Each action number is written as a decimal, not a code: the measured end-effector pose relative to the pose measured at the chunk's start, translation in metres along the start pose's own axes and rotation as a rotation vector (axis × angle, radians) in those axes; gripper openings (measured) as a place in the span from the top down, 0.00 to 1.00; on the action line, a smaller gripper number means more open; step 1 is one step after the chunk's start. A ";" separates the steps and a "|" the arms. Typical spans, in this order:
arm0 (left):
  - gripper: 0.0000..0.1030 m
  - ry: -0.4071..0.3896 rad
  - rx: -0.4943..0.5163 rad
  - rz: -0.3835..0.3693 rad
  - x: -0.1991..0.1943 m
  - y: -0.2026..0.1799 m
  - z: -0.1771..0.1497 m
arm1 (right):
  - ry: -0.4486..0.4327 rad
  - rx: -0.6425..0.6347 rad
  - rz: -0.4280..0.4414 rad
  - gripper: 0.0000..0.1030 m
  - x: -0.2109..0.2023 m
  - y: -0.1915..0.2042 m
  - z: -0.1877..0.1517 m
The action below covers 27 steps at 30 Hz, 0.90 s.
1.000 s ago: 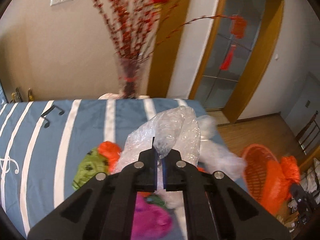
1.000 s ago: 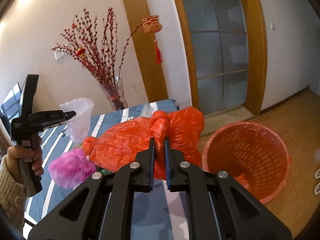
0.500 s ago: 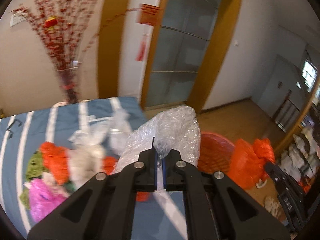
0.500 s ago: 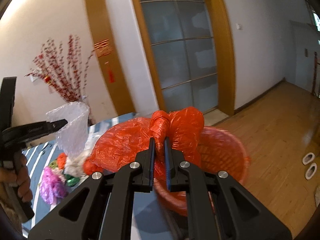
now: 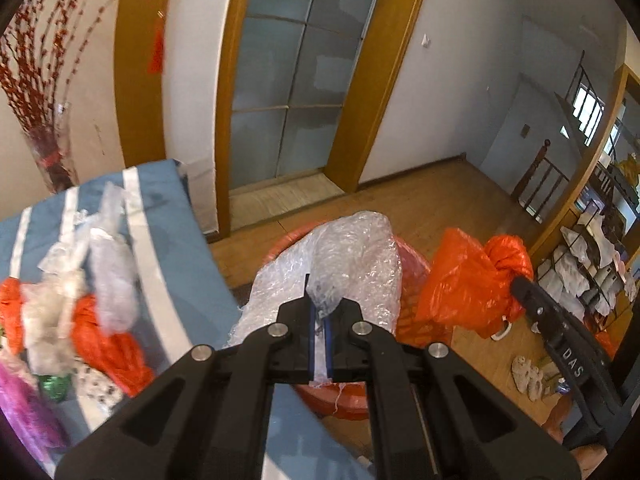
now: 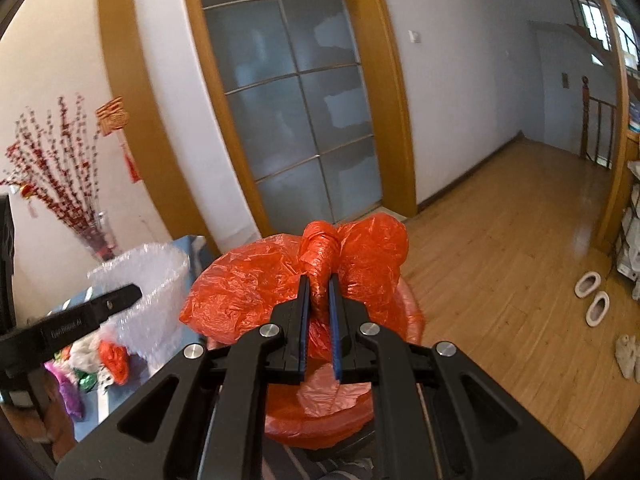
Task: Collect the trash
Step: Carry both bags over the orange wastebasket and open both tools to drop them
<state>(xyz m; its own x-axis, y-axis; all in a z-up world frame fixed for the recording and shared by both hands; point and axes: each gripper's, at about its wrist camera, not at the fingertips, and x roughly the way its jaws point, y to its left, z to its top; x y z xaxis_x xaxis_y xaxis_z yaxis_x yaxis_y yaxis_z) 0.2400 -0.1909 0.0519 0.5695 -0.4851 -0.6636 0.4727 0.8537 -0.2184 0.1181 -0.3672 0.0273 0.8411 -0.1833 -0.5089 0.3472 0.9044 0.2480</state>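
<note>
My left gripper (image 5: 319, 312) is shut on a clear bubble-wrap bag (image 5: 344, 264) and holds it over the orange bin (image 5: 344, 400) beside the table. My right gripper (image 6: 319, 292) is shut on the knot of an orange plastic bag (image 6: 256, 284), held above the same bin (image 6: 320, 420). The orange bag (image 5: 472, 280) and the right gripper (image 5: 516, 284) also show in the left wrist view, at the right of the bin. The bubble wrap (image 6: 148, 280) and the left gripper (image 6: 136, 292) show at the left in the right wrist view.
More trash lies on the blue striped tablecloth (image 5: 168, 240): clear bags (image 5: 108, 264), an orange bag (image 5: 108, 352), a pink one (image 5: 20, 408). A vase of red branches (image 5: 52, 160) stands at the table's far end. Slippers (image 6: 592, 296) lie on the wooden floor.
Both grippers have swung right from over the table to above the orange bin, carrying the bubble wrap and the orange bag. The bin now lies directly beneath both.
</note>
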 end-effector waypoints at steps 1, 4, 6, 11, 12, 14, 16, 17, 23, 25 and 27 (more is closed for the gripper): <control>0.95 0.010 -0.001 -0.005 0.007 -0.002 -0.001 | 0.004 0.011 -0.006 0.91 0.005 -0.003 0.001; 0.95 0.030 0.000 -0.020 0.023 -0.006 -0.002 | 0.013 0.025 -0.008 0.91 0.015 -0.005 0.002; 0.95 0.039 -0.001 -0.027 0.031 -0.006 -0.004 | 0.016 0.025 -0.006 0.91 0.020 -0.005 0.003; 0.95 0.064 -0.015 -0.048 0.049 -0.005 -0.006 | 0.026 0.032 0.002 0.91 0.027 -0.005 -0.001; 0.95 0.070 -0.017 -0.056 0.053 -0.005 -0.006 | 0.028 0.034 0.002 0.91 0.028 -0.007 0.000; 0.95 0.077 -0.016 -0.061 0.059 -0.006 -0.006 | 0.031 0.041 0.006 0.91 0.030 -0.011 0.001; 0.95 0.085 -0.013 -0.067 0.064 -0.008 -0.008 | 0.034 0.050 0.012 0.91 0.034 -0.015 0.004; 0.95 0.089 -0.012 -0.070 0.066 -0.009 -0.008 | 0.035 0.054 0.015 0.91 0.035 -0.016 0.005; 0.88 0.110 -0.010 -0.072 0.078 -0.009 -0.012 | 0.055 0.084 0.063 0.88 0.041 -0.027 0.006; 0.76 0.113 -0.010 -0.064 0.079 -0.009 -0.014 | 0.068 0.096 0.078 0.85 0.044 -0.031 0.004; 0.69 0.111 -0.015 -0.055 0.080 -0.005 -0.015 | 0.079 0.112 0.087 0.80 0.046 -0.034 0.003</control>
<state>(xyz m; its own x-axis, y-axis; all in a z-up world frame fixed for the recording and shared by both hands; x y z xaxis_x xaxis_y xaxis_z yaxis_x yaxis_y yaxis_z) 0.2731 -0.2305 -0.0108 0.4642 -0.5082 -0.7254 0.4908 0.8293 -0.2670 0.1460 -0.4079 -0.0023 0.8366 -0.0712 -0.5432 0.3221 0.8660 0.3825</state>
